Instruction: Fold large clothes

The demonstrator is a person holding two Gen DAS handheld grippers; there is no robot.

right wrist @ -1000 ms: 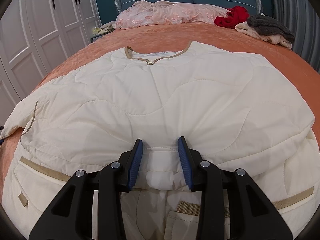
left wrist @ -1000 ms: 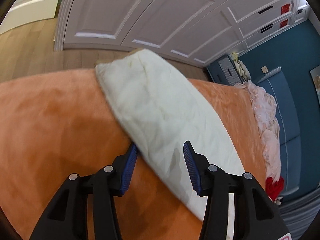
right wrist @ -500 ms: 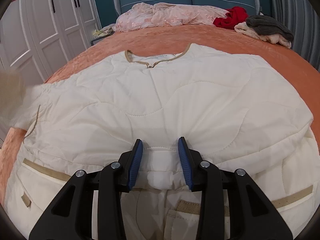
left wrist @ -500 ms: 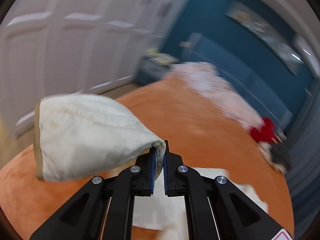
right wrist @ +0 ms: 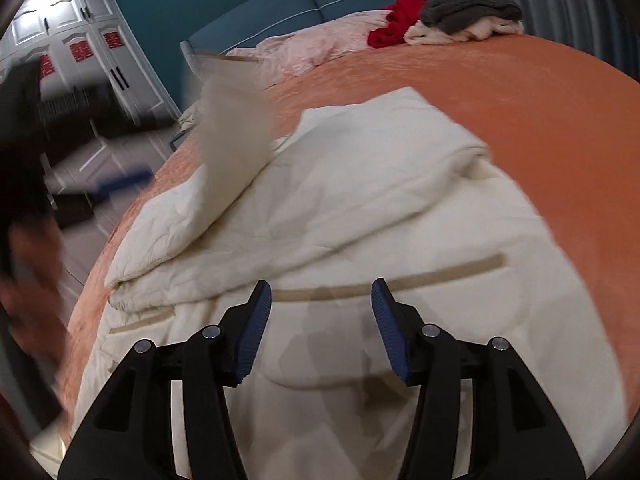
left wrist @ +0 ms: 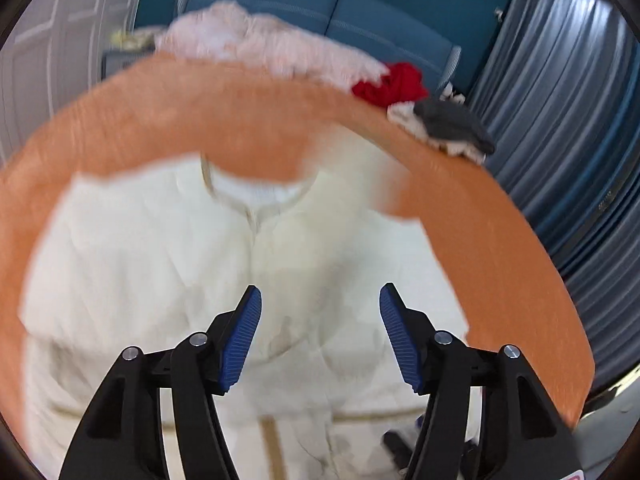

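Cream quilted jacket (right wrist: 360,240) lies spread on the orange bed cover (right wrist: 540,120), below both grippers. Left gripper (left wrist: 320,320) and right gripper (right wrist: 320,320) hover with fingers apart, holding nothing. One sleeve (right wrist: 232,132) is blurred mid-air. Farther off, red (right wrist: 396,20) and grey (right wrist: 468,10) clothes sit by the headboard.

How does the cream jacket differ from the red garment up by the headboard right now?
The cream jacket lies spread over the near part of the bed, one sleeve airborne and blurred; the red garment sits bunched at the far end. The jacket looks much larger. Both rest on the orange bedspread, and neither is gripped.
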